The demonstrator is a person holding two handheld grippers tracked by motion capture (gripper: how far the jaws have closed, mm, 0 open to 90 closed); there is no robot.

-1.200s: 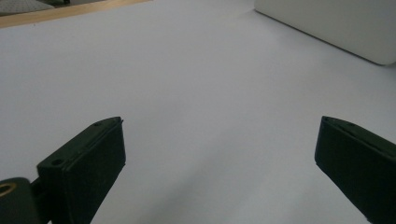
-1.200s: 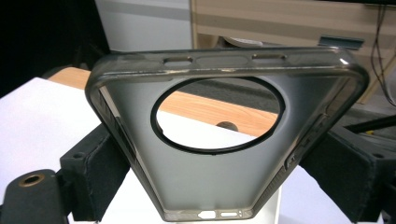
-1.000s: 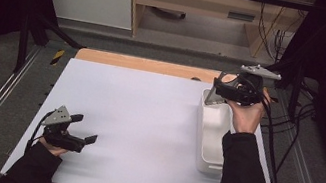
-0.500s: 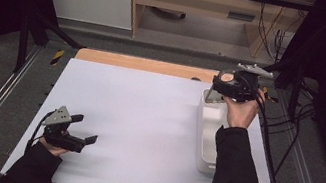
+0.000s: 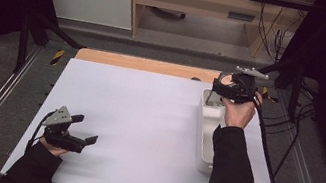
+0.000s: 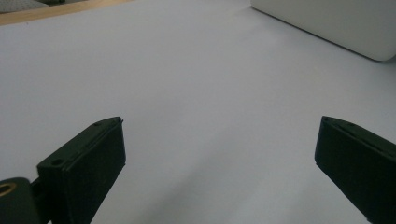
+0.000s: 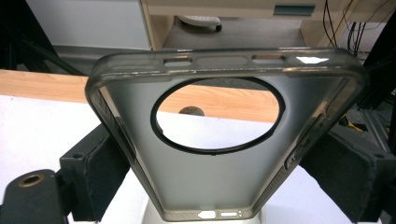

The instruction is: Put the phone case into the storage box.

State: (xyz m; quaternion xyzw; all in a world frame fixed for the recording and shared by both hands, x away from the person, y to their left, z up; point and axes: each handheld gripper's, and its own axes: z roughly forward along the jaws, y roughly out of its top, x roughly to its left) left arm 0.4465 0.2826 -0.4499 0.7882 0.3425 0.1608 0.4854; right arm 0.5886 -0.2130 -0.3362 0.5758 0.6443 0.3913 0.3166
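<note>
Phone case [image 7: 219, 140], a translucent grey one with a round camera cut-out, is what we hold: the right gripper [image 5: 232, 89] is clamped on its two long sides, above the far end of the white bin [image 5: 205, 144] at the table's [image 5: 146, 119] right edge. Its long axis runs straight out from the jaws, with the camera-hole end farthest from the hand. Our left gripper [image 5: 84, 137] rests near the table's near-left corner, jaws spread wide with nothing between them, well apart from the case. We judge any hand-over needs the case carried left. We count one case, one bin, two grippers.
</note>
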